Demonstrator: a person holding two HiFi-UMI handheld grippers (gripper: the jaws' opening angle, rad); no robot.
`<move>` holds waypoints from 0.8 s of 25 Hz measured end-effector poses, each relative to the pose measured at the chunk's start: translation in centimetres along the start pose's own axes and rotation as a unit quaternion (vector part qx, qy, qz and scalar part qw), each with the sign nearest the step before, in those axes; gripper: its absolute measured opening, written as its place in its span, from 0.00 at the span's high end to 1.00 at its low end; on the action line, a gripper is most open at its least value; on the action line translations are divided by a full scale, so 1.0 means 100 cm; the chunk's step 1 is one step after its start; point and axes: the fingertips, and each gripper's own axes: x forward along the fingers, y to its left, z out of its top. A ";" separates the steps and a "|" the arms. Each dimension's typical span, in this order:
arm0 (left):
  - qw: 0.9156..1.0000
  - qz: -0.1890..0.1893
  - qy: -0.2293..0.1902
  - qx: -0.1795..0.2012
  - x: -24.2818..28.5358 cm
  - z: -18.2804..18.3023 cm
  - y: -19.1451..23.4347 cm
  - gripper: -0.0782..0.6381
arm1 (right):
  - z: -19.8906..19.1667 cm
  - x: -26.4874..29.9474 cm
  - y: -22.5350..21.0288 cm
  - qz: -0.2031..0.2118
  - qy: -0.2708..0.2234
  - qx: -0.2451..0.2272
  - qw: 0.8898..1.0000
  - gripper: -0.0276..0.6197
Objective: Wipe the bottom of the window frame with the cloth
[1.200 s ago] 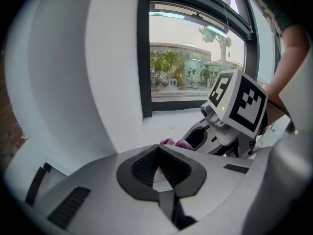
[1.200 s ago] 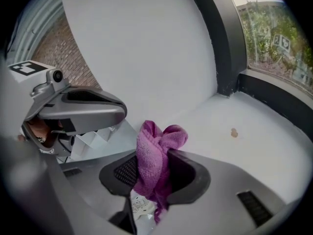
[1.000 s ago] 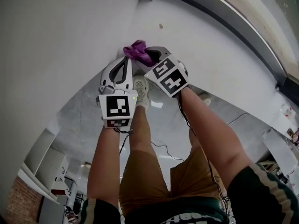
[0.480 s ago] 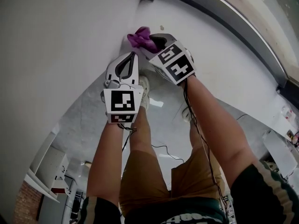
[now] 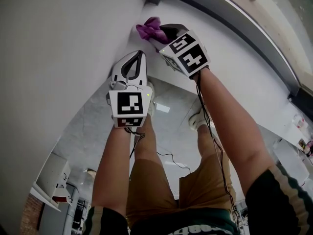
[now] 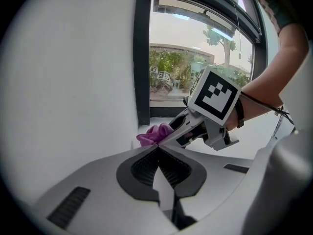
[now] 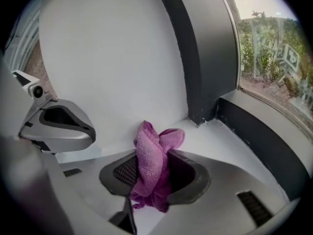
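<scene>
A purple cloth (image 7: 151, 173) is bunched between the jaws of my right gripper (image 7: 152, 155), which is shut on it. In the head view the cloth (image 5: 150, 29) sticks out ahead of the right gripper (image 5: 161, 35), over the white sill (image 5: 225, 48) near its left corner. The dark window frame (image 7: 254, 131) runs along the sill's far edge and meets a dark upright (image 7: 195, 58) at the corner. My left gripper (image 5: 138, 58) hangs just behind and left of the right one, jaws shut with nothing in them; from its own view the cloth (image 6: 154, 135) shows just beyond its tips (image 6: 157, 147).
A white wall (image 5: 58, 43) closes off the left side next to the corner. The sill stretches away to the right along the glass (image 7: 274, 48). Below are the person's legs and shoes on a grey floor (image 5: 93, 126) with a cable.
Both grippers have moved up and forward toward the sill corner. The right one carries the cloth closer to the dark frame. The left one follows behind it.
</scene>
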 end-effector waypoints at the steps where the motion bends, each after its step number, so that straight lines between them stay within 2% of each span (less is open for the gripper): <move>1: 1.000 0.000 -0.002 -0.001 0.004 0.003 0.000 0.88 | 0.001 0.000 -0.003 -0.001 0.000 -0.003 1.000 0.71; 13: 1.000 0.002 -0.013 -0.011 0.033 0.037 -0.007 0.88 | 0.018 -0.007 -0.057 -0.050 -0.019 0.003 0.999 0.71; 20: 1.000 0.004 -0.013 -0.006 0.042 0.042 -0.006 0.88 | 0.014 -0.004 -0.056 -0.033 -0.012 0.011 0.999 0.71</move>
